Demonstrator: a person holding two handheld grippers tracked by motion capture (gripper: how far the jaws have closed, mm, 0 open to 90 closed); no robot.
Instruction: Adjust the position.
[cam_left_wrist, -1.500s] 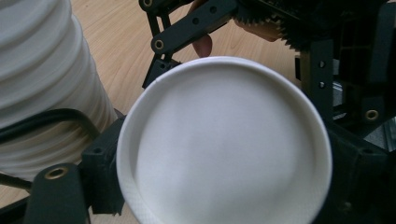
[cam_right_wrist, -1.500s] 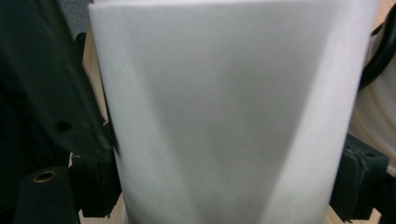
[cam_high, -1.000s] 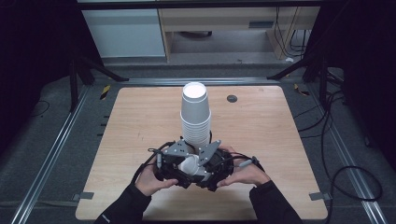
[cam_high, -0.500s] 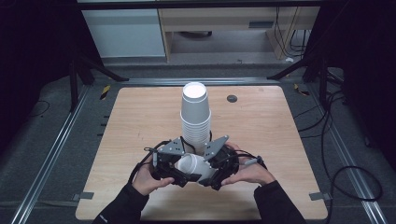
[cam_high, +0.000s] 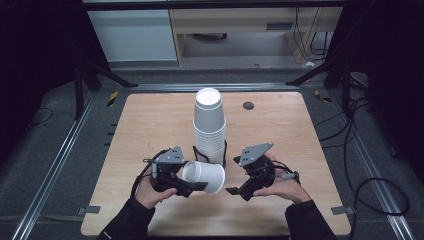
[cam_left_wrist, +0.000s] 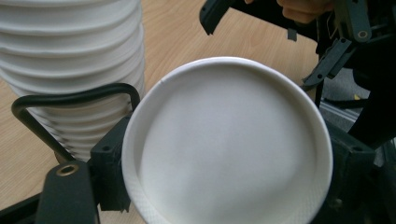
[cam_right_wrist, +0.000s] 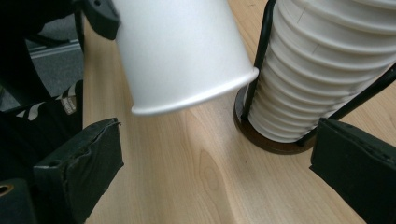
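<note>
Here the single white paper cup (cam_high: 204, 176) lies on its side in the left tongs (cam_high: 192, 186), just in front of the tall stack of cups (cam_high: 210, 127), with its mouth turned toward the left hand (cam_high: 150, 192) and its closed base pointing toward the right tongs (cam_high: 239, 190). In the left gripper view the cup's open mouth (cam_left_wrist: 229, 144) sits between the two black jaws, which clamp its rim from either side. The right tongs, on the other side of the cup from the stack's front, have just been opening and now stand wide apart with nothing between them; in the right gripper view the cup's base (cam_right_wrist: 187, 56) hangs ahead of the spread jaws, clear of both. The stack stands upright in a black wire holder (cam_right_wrist: 268, 135) on the wooden desk (cam_high: 145, 130).
</note>
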